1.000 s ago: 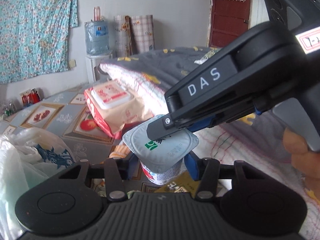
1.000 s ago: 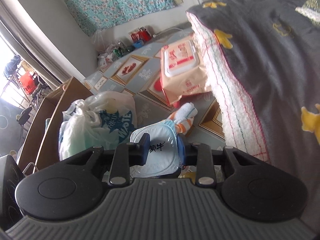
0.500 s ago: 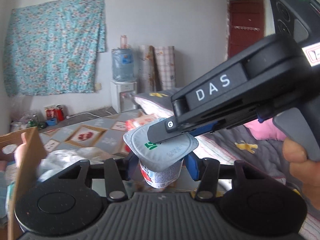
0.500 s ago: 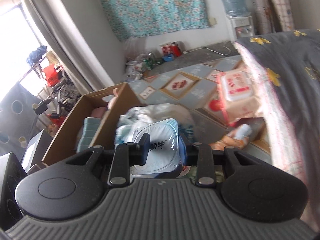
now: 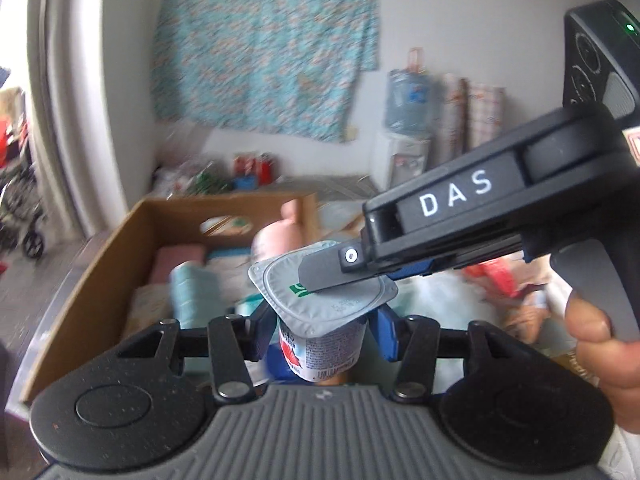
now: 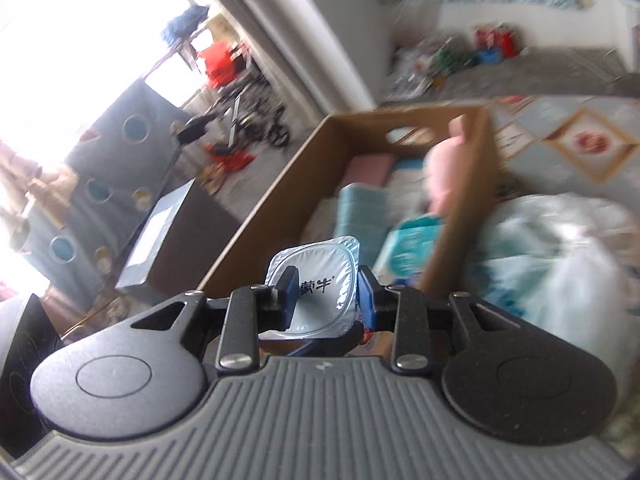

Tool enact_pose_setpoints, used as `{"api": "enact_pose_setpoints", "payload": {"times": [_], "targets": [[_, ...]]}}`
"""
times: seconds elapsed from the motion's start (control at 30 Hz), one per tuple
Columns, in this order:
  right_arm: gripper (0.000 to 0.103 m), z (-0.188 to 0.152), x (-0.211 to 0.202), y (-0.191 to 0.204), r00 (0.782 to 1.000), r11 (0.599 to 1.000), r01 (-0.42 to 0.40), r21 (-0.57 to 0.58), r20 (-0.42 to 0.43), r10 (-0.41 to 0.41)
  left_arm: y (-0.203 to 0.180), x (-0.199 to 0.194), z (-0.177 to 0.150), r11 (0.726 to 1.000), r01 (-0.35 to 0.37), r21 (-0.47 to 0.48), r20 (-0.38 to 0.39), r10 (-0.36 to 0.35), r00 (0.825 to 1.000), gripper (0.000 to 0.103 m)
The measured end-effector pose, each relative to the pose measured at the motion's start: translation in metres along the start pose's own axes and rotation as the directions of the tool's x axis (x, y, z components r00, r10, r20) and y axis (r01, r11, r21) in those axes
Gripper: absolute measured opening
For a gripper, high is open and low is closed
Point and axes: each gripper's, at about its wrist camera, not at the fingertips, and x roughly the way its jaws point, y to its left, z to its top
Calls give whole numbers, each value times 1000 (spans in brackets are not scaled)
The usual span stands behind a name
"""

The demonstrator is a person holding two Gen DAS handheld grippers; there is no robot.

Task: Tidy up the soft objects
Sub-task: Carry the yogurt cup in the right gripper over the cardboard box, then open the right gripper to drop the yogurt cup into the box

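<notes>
My left tongs (image 5: pixel 322 330) grip the yogurt cup (image 5: pixel 324 312) by its body; my right tongs (image 6: pixel 326 294) pinch its foil rim, above the cardboard box (image 5: pixel 100 264).

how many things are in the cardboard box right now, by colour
pink: 2, a doll and a folded cloth
teal: 2, a roll and a pack
total: 4 that can be made out in the box; the picture is blurred, so more may lie underneath

cardboard box (image 5: pixel 100 264) open-topped, folded cloths (image 5: pixel 192 284) inside
</notes>
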Motion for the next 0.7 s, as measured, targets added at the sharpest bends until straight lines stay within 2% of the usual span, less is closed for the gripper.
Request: {"api": "enact_pose_setpoints", "payload": {"times": [0.13,0.23,0.37,0.53,0.7], "targets": [[31,15,71,21,990,997,-71,34,-117,74,54,14,0,996,-72,-56,-106,65,992,52],[31,21,119,31,976,993,-93,68,-193,105,85,27,-6,990,-114,-87,-186,97,978,52],[32,19,169,32,952,984,-117,134,-268,150,112,46,-9,984,-163,-70,-270,138,953,52],[31,14,208,31,936,976,-113,184,-310,167,136,55,-17,979,-196,-49,-329,170,929,52],[32,7,232,22,930,967,-81,243,-331,161,142,60,-26,978,-207,-26,-353,185,917,54]]}}
